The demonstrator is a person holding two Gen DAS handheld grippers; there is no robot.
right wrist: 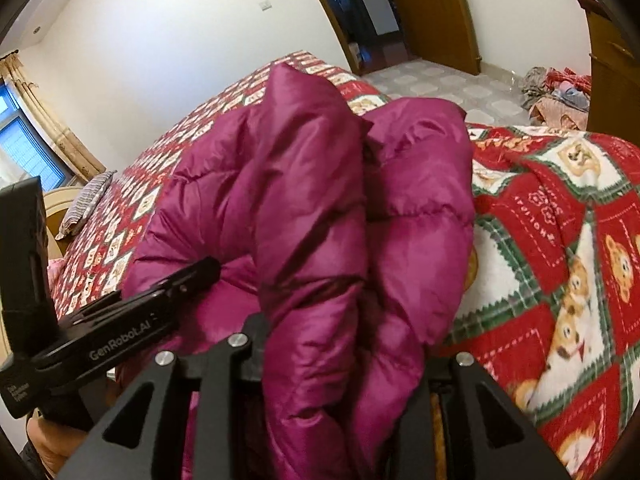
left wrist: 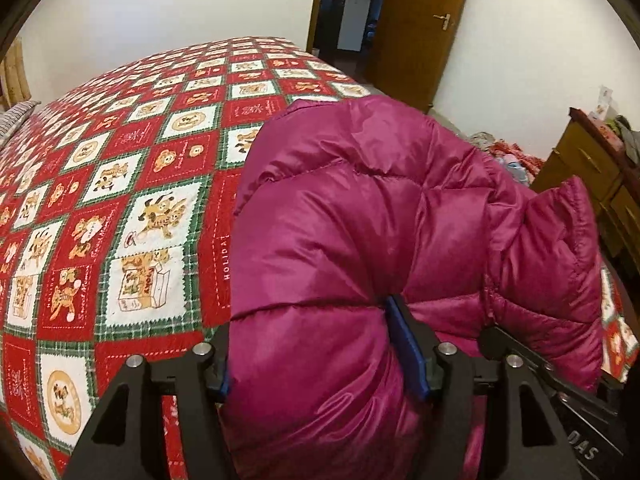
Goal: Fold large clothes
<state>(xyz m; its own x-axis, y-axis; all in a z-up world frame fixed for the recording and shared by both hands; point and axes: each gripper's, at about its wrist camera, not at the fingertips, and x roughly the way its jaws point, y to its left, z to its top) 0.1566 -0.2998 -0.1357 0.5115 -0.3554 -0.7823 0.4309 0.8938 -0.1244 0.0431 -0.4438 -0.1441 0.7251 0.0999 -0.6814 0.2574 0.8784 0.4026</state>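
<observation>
While both grippers tilt downward over the bed [left wrist: 120, 208], the left gripper [left wrist: 320, 344] clamps a thick fold of the magenta down jacket [left wrist: 360, 208] between its blue pads, and the right gripper [right wrist: 340, 360] pinches another bunched fold. Puffy and quilted, the jacket lies heaped near the bed's foot edge.

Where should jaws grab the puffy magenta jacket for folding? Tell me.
Grip the magenta jacket at a stitched seam near its edge, coming from the near side of the bed; the padding pinches thinner there, and both grippers already bite it from that side.
</observation>
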